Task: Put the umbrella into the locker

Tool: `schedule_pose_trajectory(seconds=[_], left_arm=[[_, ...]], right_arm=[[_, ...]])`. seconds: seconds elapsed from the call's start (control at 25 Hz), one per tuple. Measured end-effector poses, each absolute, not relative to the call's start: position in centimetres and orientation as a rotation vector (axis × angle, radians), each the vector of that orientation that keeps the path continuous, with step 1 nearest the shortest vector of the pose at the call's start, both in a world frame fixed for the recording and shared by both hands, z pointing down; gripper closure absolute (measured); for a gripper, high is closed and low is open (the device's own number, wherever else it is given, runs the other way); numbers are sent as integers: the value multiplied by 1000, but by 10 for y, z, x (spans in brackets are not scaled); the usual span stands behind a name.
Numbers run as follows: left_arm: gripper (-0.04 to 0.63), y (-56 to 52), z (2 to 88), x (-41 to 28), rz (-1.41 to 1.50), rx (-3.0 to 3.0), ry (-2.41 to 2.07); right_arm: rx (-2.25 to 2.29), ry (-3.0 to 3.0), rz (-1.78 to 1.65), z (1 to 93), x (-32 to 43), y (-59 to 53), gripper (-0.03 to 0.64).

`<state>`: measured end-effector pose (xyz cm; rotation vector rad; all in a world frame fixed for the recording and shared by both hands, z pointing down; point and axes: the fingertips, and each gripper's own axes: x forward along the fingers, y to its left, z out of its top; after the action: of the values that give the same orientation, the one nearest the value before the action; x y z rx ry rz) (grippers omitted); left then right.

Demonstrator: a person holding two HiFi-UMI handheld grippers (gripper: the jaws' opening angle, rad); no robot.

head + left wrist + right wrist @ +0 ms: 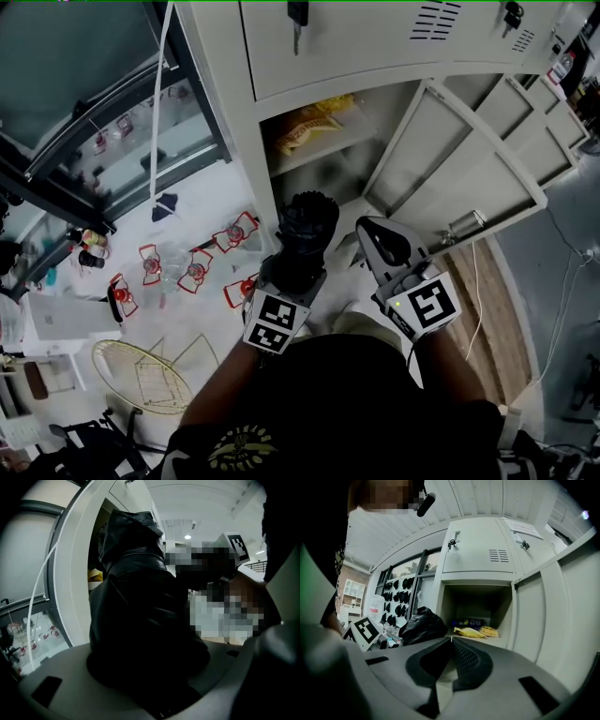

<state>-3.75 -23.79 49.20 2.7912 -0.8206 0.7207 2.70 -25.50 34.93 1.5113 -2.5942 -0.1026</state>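
One black folded umbrella (306,234) is clamped in the left gripper (292,277). The jaws stand fairly wide and press on its bunched fabric from both sides. In the left gripper view the dark bundle (140,611) fills the gap between them and rises well above them. The umbrella is outside the locker (246,141), just in front of the open compartment (328,157) and towards its left edge. The right gripper view also shows it left of that opening, not yet inside. The right gripper (380,246) is just to the right of the umbrella, also in front of the compartment. Its jaws are closed tip to tip with nothing between them, as its own view shows (450,641). On the compartment's shelf lie yellow snack packets (305,128), well back from the front edge. The compartment's door (464,155) is swung wide open to the right of the opening. Directly above the compartment is a closed door with a key (297,23) hanging in its lock.
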Motion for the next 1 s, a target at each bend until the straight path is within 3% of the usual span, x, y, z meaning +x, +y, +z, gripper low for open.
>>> schedule_pose_trajectory(seconds=[1.0], left_arm=[[318, -289, 548, 2, 785, 2543, -892]], right_arm=[[1389, -2660, -67, 357, 64, -306, 588]])
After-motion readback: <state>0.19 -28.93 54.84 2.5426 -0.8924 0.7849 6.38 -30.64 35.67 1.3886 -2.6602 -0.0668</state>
